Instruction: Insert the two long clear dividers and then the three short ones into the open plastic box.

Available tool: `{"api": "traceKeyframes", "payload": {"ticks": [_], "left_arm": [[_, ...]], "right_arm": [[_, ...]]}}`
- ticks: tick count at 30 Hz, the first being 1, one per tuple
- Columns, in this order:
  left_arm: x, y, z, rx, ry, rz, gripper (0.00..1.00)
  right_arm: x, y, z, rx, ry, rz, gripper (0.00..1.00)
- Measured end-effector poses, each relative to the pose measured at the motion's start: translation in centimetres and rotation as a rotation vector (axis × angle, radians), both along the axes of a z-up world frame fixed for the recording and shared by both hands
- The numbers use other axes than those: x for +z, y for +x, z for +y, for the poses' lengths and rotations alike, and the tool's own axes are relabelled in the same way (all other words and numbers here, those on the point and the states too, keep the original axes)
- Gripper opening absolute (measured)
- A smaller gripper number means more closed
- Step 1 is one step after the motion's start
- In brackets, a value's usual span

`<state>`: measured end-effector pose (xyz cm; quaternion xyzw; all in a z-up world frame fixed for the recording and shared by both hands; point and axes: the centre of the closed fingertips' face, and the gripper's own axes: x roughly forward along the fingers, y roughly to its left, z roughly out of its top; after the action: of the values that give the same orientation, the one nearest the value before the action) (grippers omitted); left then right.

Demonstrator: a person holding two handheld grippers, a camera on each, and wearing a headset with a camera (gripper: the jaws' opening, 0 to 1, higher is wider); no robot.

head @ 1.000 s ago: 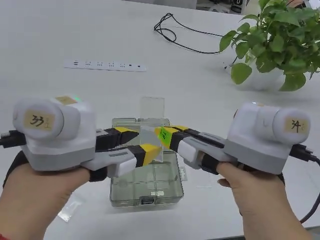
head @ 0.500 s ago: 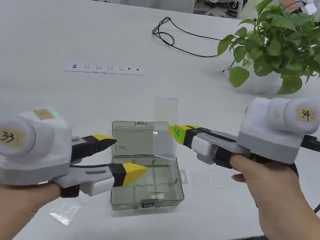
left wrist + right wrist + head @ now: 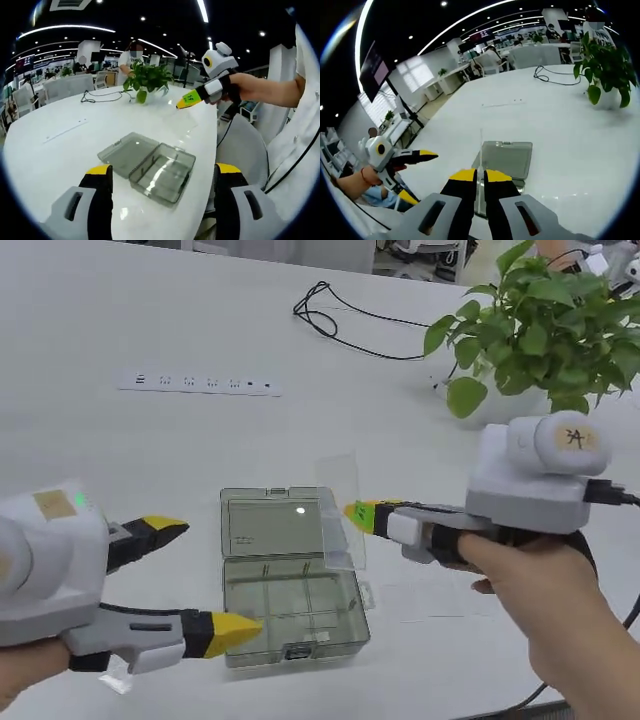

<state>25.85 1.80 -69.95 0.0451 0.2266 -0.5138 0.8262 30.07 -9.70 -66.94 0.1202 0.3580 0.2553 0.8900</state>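
In the head view, the open plastic box (image 3: pixel 265 520) lies on the white tabletop (image 3: pixel 120 450) with its lid folded flat behind the base, and faint clear lines cross the base. The left claw (image 3: pixel 200 578) is at the lower left with its yellow tips spread wide. The lower tip is at the box's front left corner, and we cannot tell whether it touches. The right claw (image 3: pixel 358 512) comes in from the right and pinches a clear divider (image 3: pixel 338 485), which stands upright over the box's right edge. A power strip (image 3: pixel 195 384), a black cable (image 3: pixel 335 312) and a potted plant (image 3: pixel 530 325) lie further back.

In the left gripper view, the claw's own tips (image 3: pixel 163 172) stand far apart and grip nothing, and the box (image 3: pixel 125 150) sits between them, ahead on the tabletop. Beyond it, the right claw (image 3: pixel 189 100) holds the faintly visible divider (image 3: pixel 184 131) above the box's far corner.

In the right gripper view, the claw's tips (image 3: pixel 480 176) are pressed together on the divider (image 3: pixel 480 150), which we see edge-on as a thin line rising from them. The box (image 3: pixel 507 157) lies just beyond. The left claw (image 3: pixel 417 176) is at the left, spread apart and clear of the box.
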Motion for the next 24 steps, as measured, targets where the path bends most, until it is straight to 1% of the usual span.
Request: {"api": "traceKeyframes", "payload": {"ticks": [2,3,5,6,8,9,10,13,14,17,19,21,24], "left_arm": [[-0.3,0.0,0.2,-0.007,0.007,-0.004,0.87],[-0.5,0.0,0.3,-0.014,0.010,-0.006,0.89],[-0.8,0.0,0.4,-0.019,0.015,-0.010,0.91],[-1.1,0.0,0.4,-0.027,0.020,-0.010,0.93],[-1.4,-0.1,0.4,-0.043,0.027,-0.019,0.95],[-1.5,-0.1,0.4,-0.051,0.029,-0.023,0.97],[-1.7,-0.2,0.4,-0.058,0.032,-0.023,0.97],[-2.2,-0.3,0.5,-0.079,0.041,-0.021,0.99],[-2.3,-0.4,0.6,-0.086,0.043,-0.021,1.00],[-2.7,-0.5,0.7,-0.099,0.046,-0.017,1.00],[-2.9,-0.6,0.8,-0.101,0.047,-0.014,1.00],[-3.1,-0.6,0.9,-0.100,0.044,-0.005,1.00],[-3.2,-0.7,1.0,-0.097,0.036,-0.003,1.00]], "right_arm": [[-0.4,0.0,0.0,-0.007,-0.015,0.025,0.06],[-0.9,-0.1,-0.1,-0.017,-0.031,0.052,0.06],[-1.2,-0.2,-0.1,-0.021,-0.038,0.071,0.06],[-1.6,-0.5,0.0,-0.025,-0.040,0.099,0.06],[-2.2,-0.7,0.1,-0.035,-0.047,0.138,0.06],[-2.4,-0.7,0.1,-0.039,-0.049,0.145,0.06],[-3.0,-0.8,-0.2,-0.048,-0.048,0.168,0.06],[-3.8,-1.1,-0.1,-0.058,-0.056,0.212,0.06],[-4.1,-1.3,0.0,-0.062,-0.054,0.234,0.06],[-5.0,-1.6,-0.1,-0.074,-0.076,0.269,0.06],[-5.6,-1.8,-0.2,-0.082,-0.081,0.298,0.06],[-6.1,-2.0,-0.2,-0.093,-0.079,0.323,0.06],[-6.7,-2.0,-0.3,-0.104,-0.089,0.339,0.06]]}}
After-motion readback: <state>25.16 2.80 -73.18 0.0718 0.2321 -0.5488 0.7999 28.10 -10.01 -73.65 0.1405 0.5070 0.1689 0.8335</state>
